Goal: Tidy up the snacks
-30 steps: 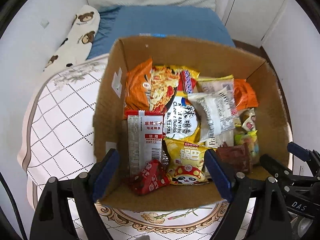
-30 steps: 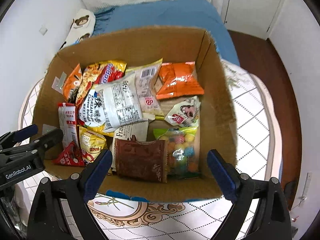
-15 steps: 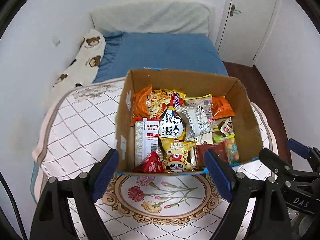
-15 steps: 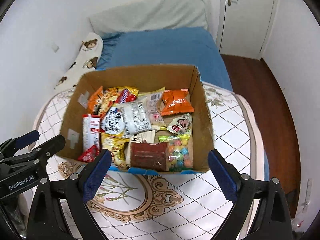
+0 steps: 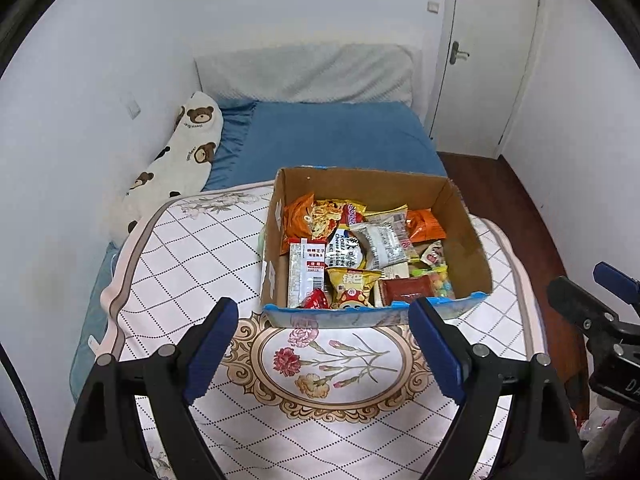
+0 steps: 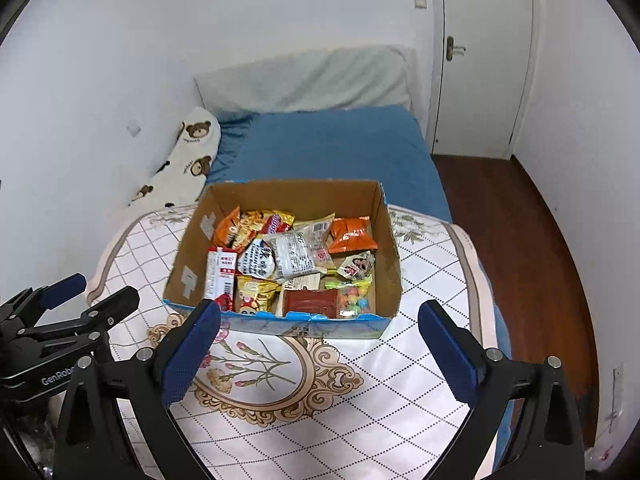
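Note:
An open cardboard box (image 5: 468,224) (image 6: 390,248) stands on a quilted floral tablecloth (image 5: 188,256) (image 6: 424,280). It holds several snack packets: an orange bag (image 5: 424,226) (image 6: 352,234), a clear white packet (image 5: 382,242) (image 6: 296,254), a red-and-white packet (image 5: 306,272) (image 6: 220,268), a brown bar (image 5: 406,290) (image 6: 310,300) and a bag of coloured candies (image 5: 438,284) (image 6: 354,294). My left gripper (image 5: 322,344) is open and empty, held back from the box's near wall. My right gripper (image 6: 320,350) is open and empty in front of the box.
A blue bed (image 5: 332,136) (image 6: 332,148) with a grey headboard cushion (image 5: 304,74) and a bear-print pillow (image 5: 180,156) (image 6: 186,160) lies beyond the table. A white door (image 5: 484,52) (image 6: 480,52) and wooden floor (image 6: 532,232) are at the right. Walls close in left and right.
Both grippers have pulled back and up from over the box, which now looks smaller and farther. Both stayed open and empty. The snacks have not moved.

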Demonstrator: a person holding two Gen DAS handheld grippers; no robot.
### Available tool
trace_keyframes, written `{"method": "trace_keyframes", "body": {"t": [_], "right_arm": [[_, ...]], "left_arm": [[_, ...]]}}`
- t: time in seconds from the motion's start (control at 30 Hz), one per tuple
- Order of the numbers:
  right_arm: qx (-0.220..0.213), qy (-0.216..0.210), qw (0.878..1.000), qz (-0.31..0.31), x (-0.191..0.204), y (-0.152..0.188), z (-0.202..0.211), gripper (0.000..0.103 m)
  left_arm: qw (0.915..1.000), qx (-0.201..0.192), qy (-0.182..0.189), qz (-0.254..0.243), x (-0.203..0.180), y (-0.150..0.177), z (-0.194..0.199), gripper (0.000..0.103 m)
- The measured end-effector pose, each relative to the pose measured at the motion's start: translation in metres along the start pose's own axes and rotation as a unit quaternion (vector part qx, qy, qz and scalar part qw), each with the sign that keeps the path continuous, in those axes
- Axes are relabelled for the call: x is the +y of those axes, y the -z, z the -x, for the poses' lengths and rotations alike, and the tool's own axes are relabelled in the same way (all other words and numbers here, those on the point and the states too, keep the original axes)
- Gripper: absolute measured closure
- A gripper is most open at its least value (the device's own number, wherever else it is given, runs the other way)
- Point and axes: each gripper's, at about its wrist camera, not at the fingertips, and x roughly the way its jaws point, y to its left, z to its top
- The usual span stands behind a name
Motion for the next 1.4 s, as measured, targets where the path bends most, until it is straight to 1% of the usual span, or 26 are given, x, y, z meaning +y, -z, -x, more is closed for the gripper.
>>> {"method": "trace_keyframes", "body": {"t": [0.1,0.2,0.33,0.47,0.67,0.8,0.87,0.9,1.1,1.4], "right_arm": [[-0.018,0.002,1.0,0.001,0.004,0.005,0.026,0.002],[-0.035,0.005,0.999,0.0,0.007,0.008,0.046,0.0],[-0.053,0.004,0.999,-0.001,0.012,0.012,0.069,0.0],[-0.064,0.004,0.998,-0.001,0.016,0.016,0.086,0.0],[-0.069,0.006,0.998,0.001,0.02,0.023,0.098,0.0],[-0.066,0.01,0.998,-0.005,0.017,0.026,0.096,0.0],[-0.064,0.013,0.998,-0.008,0.014,0.026,0.094,0.0],[-0.063,0.014,0.998,-0.009,0.013,0.025,0.091,0.0],[-0.056,0.024,0.998,-0.015,0.005,0.02,0.07,0.0],[-0.04,0.037,0.998,-0.032,-0.01,0.011,0.025,0.0]], "left_arm": [[0.9999,-0.012,0.004,0.002,0.002,0.004,0.018,0.016],[0.9997,-0.022,-0.001,-0.004,0.0,0.008,0.035,0.016],[0.9994,-0.035,0.003,-0.007,-0.002,0.015,0.054,0.016],[0.999,-0.043,0.005,-0.004,-0.003,0.021,0.068,0.016],[0.9984,-0.056,0.006,-0.006,-0.006,0.024,0.08,0.016],[0.9982,-0.059,0.002,-0.007,-0.006,0.021,0.078,0.015],[0.9981,-0.062,0.0,-0.007,-0.007,0.021,0.076,0.002],[0.998,-0.063,-0.002,-0.007,-0.007,0.02,0.074,0.001],[0.9981,-0.061,-0.01,0.001,-0.006,0.012,0.053,0.001],[0.9991,-0.031,-0.028,0.007,-0.007,0.0,0.003,0.001]]}}
